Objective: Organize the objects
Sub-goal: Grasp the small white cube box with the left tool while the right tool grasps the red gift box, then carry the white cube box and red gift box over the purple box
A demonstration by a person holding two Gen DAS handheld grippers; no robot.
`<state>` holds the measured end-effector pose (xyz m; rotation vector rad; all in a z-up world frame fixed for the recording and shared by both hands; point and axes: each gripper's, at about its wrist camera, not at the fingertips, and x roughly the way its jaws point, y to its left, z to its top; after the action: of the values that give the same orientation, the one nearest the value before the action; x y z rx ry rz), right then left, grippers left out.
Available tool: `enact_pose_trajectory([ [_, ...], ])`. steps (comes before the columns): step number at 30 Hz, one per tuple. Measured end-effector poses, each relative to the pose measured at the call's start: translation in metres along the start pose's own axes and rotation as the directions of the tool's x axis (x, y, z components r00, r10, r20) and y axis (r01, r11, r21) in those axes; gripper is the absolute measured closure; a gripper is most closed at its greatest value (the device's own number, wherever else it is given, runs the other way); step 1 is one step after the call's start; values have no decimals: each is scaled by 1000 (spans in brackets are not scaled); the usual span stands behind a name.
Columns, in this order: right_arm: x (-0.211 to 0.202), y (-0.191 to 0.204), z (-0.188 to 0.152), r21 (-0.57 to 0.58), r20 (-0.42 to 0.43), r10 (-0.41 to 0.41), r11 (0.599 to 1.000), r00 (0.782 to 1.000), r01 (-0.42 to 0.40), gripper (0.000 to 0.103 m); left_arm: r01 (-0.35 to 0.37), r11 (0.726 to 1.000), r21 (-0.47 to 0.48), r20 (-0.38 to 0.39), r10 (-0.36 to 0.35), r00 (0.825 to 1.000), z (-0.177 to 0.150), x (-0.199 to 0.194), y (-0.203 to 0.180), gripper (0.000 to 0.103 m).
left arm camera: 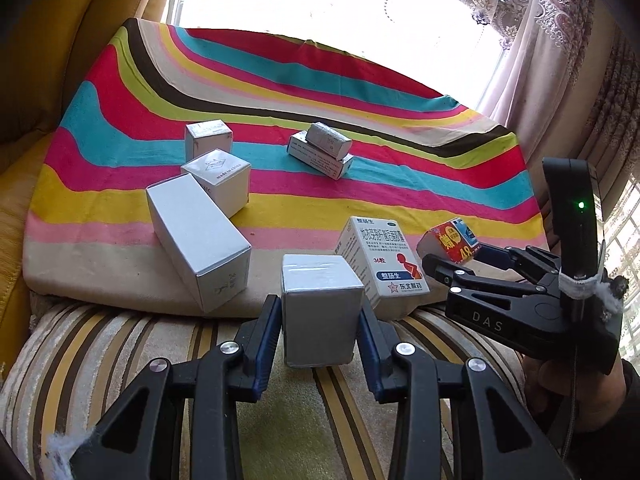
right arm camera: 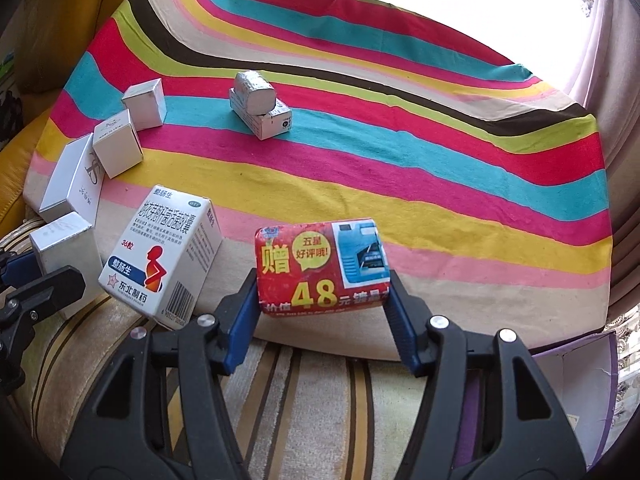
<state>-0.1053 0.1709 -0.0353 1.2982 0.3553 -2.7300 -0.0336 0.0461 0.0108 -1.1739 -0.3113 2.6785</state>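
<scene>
Grippers clamping two packages
The left gripper [left arm camera: 320,320] is squeezing a matte white carton [left arm camera: 320,312]; the right gripper [right arm camera: 322,304] is pinching a glossy red roll [right arm camera: 322,266], lower centre.

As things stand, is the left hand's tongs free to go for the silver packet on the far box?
Probably not yet: the left tongs are shut on a plain white box. The striped cloth toward the silver packet looks open.

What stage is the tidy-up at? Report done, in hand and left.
Done: nothing looks sorted; the boxes lie scattered on the striped cloth.
In hand: the left hand-held gripper grips a plain white box; the right hand-held gripper grips the red packet.
Left: the medicine box, three white boxes and the far stacked pair.
</scene>
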Motion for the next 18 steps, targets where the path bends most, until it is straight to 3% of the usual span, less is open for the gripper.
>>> enact_pose_trajectory([
  [14,-19,-16,-3,81,55,-4,997,998,-1,40,-9,999,-41,90,12,996,-4,-25,4,65],
  [18,-39,-27,-12,129,83,6,991,997,-17,40,-6,1000,-10,135,7,991,-5,-37,-5,65],
])
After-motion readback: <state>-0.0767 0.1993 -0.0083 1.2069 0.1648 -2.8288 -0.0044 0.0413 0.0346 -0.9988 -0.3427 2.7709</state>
